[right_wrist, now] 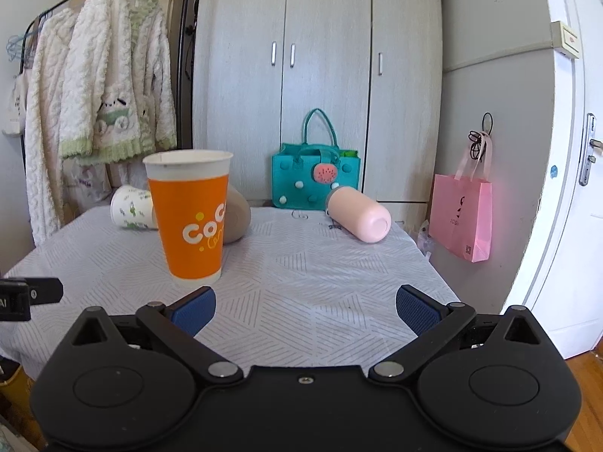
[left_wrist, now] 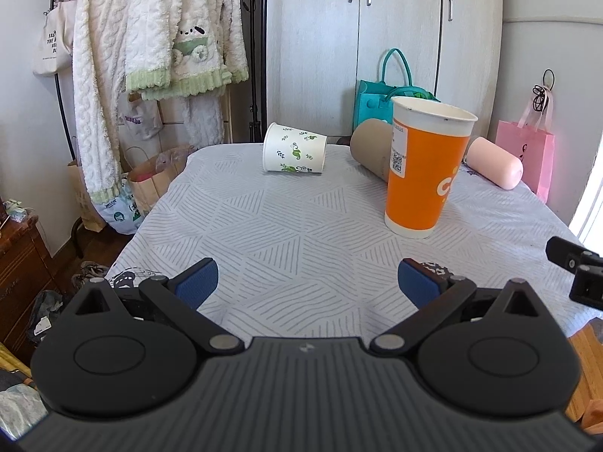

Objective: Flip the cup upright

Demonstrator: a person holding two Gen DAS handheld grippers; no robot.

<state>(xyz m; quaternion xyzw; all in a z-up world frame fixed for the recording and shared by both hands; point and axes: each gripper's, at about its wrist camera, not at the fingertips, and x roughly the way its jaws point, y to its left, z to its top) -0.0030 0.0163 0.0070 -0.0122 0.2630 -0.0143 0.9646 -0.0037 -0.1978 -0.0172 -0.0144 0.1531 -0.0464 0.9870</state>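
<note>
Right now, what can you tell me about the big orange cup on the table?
The orange cup is tall and looks like paper, with a white rim, a white band at the bottom and white and yellow letters on its side. The left wrist view shows a white label with a small square code. It stands upright, mouth open to the top, on the striped tablecloth. It looks empty as far as the inside shows. Nothing grips it. A beige cup lies right behind it; whether they touch cannot be told.

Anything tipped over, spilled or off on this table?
Three cups lie on their sides: the white leaf-print cup at the far left, a beige cup behind the upright orange cup, and a pink cup at the far right. No spill is visible. Both grippers are open, holding nothing.
</note>
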